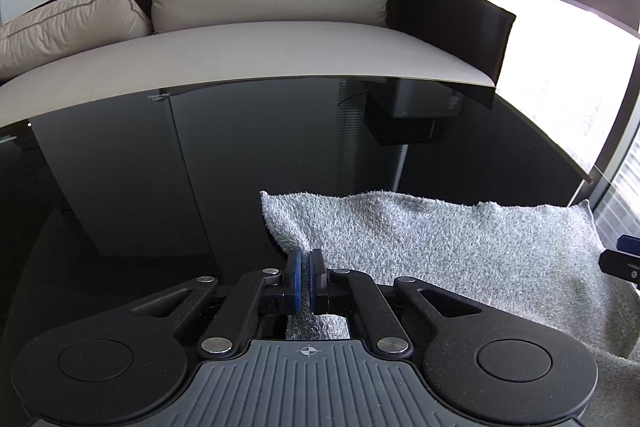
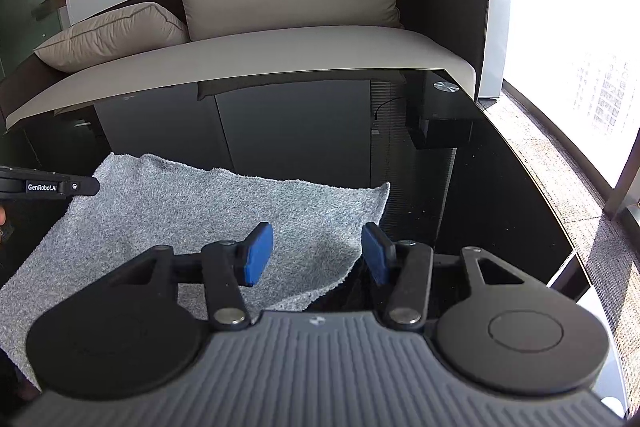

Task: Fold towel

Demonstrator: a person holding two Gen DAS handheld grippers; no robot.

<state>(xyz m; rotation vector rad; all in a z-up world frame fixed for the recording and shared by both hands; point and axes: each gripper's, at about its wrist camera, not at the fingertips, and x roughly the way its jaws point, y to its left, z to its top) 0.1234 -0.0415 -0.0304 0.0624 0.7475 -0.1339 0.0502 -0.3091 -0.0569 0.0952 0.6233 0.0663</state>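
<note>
Towel (image 1: 440, 247), grey terry, lies spread and rumpled on the glossy black tabletop (image 1: 160, 187) toward its right edge, a beige-cushioned sofa (image 2: 280, 47) beyond. The left claw (image 1: 306, 281) is clamped on the towel's left edge, blue pads together. The right claw (image 2: 318, 253) hangs wide open above the towel's near right corner, holding nothing.

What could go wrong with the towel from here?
The left gripper is shut on the towel at its left edge, but the right gripper hangs open over the right edge, gripping nothing. Lifting now would likely raise one side only, so the fold skews. The table is glossy, so the towel might also slide.
</note>
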